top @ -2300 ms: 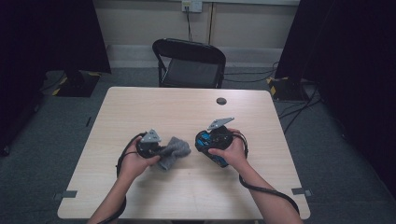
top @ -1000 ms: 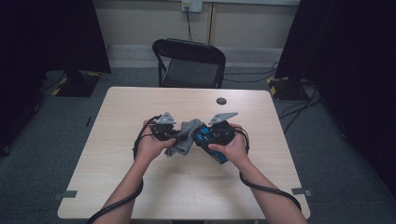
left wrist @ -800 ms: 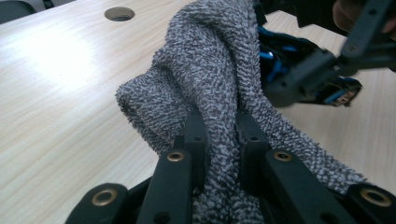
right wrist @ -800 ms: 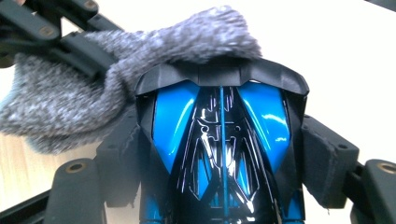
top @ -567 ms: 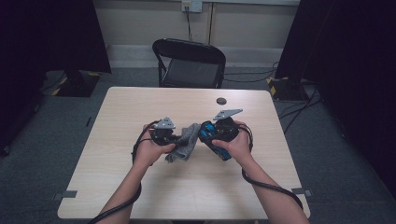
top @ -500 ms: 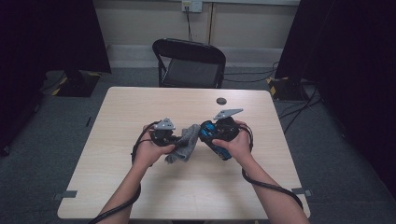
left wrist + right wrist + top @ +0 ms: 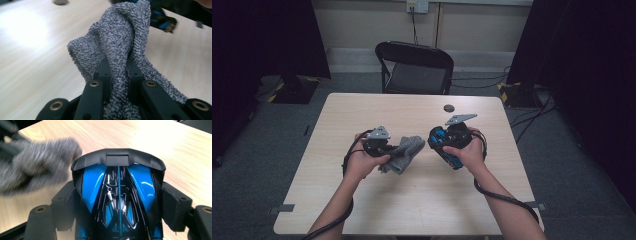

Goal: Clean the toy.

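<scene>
A blue and black toy car [image 7: 117,202] is held between the jaws of the right tongs [image 7: 447,145], clamped across its width, its glossy shell pointing away along the jaws in the right gripper view. It is carried just above the worktop [image 7: 422,200], right of the middle. Just to its left a grey knitted cloth [image 7: 404,152] is pinched in the left tongs [image 7: 384,150], whose jaws are drawn in narrow on a bunched fold; in the left gripper view the cloth [image 7: 120,50] rises from between the jaws and droops to either side, with the blue of the car at the top right edge.

Against the frames from a second ago, a gap has opened. Then the cloth lay against the car between the two hands; now the left hand [image 7: 362,162] has been drawn leftward and the cloth's far end sits near the car's nose, seemingly apart from it, though the blur in the right gripper view leaves contact uncertain. The right hand [image 7: 469,152] has scarcely shifted.

The work is judged to be a wiping of the car with the cloth, with one stroke completed and the cloth pulled clear, either for a fresh pass or for setting down.

A small dark disc [image 7: 448,108] lies on the far part of the worktop, and a black folding chair [image 7: 414,67] stands beyond it.
</scene>
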`<state>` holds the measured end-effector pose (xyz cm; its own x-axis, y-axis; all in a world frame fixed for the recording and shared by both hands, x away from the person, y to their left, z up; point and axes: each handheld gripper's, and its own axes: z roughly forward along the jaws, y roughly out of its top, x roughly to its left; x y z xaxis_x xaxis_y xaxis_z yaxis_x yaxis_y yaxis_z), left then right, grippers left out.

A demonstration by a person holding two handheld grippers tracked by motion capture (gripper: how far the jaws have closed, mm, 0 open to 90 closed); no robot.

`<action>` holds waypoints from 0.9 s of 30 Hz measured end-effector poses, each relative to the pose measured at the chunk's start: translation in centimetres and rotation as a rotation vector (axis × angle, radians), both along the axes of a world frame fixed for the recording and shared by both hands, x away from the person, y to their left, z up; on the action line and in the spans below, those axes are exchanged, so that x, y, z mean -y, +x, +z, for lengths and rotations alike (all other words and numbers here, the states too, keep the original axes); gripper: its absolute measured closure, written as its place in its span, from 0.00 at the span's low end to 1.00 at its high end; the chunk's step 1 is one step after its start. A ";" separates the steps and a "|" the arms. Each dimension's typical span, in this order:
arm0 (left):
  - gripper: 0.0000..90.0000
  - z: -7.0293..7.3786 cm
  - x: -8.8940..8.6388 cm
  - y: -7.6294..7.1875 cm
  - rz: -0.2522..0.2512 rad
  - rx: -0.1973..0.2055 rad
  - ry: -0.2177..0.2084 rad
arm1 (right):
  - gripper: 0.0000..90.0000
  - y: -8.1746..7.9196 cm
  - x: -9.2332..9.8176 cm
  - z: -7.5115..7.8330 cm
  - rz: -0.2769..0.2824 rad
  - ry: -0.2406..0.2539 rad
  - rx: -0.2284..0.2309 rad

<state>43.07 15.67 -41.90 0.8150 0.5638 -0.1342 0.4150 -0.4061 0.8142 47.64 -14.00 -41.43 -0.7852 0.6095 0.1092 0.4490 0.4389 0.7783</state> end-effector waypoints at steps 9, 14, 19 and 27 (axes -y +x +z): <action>0.87 1.4 -1.1 1.3 0.094 0.051 -0.002 | 0.29 -0.5 -0.4 0.0 0.018 -0.008 0.007; 0.87 1.6 -0.8 2.0 0.122 0.062 -0.004 | 0.29 -0.8 -0.6 -0.1 0.033 -0.017 0.010; 0.87 1.5 0.1 2.8 0.137 0.066 0.007 | 0.29 -1.3 -1.1 0.0 0.052 -0.023 0.018; 0.87 1.1 2.2 3.5 0.100 0.065 0.042 | 0.29 -1.6 -1.8 0.1 0.086 -0.018 0.021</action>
